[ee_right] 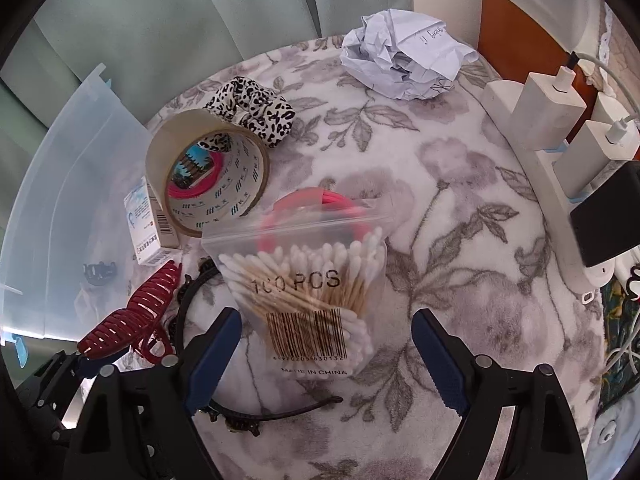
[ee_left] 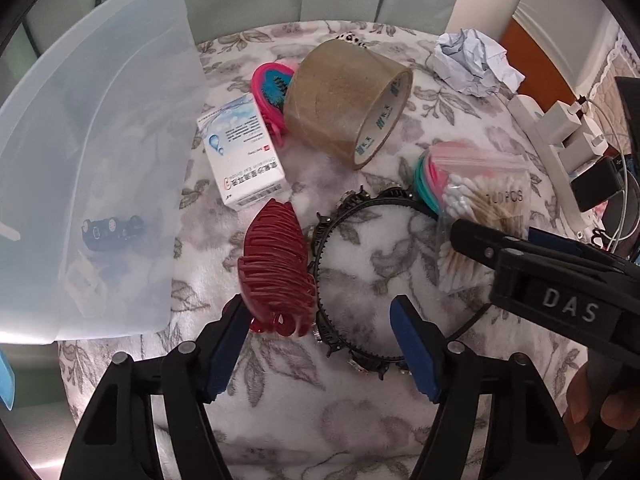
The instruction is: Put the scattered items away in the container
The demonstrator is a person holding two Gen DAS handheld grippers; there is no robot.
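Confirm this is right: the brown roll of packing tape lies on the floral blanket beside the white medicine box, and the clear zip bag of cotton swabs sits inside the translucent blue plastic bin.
Not quite. The clear zip bag of cotton swabs lies on the floral blanket, not inside the translucent blue plastic bin, as the right wrist view shows. The brown roll of packing tape does lie beside the white medicine box.

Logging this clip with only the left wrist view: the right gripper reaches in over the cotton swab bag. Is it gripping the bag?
Observer: No. The cotton swab bag lies between the open fingers of the right gripper, not clamped.
Operator: What's the spotted thing behind the tape roll?
Observer: A black-and-white leopard-print scrunchie, right against the roll's far side.
Operator: Anything on the crumpled paper?
Observer: Handwriting on one flap, too small to read.
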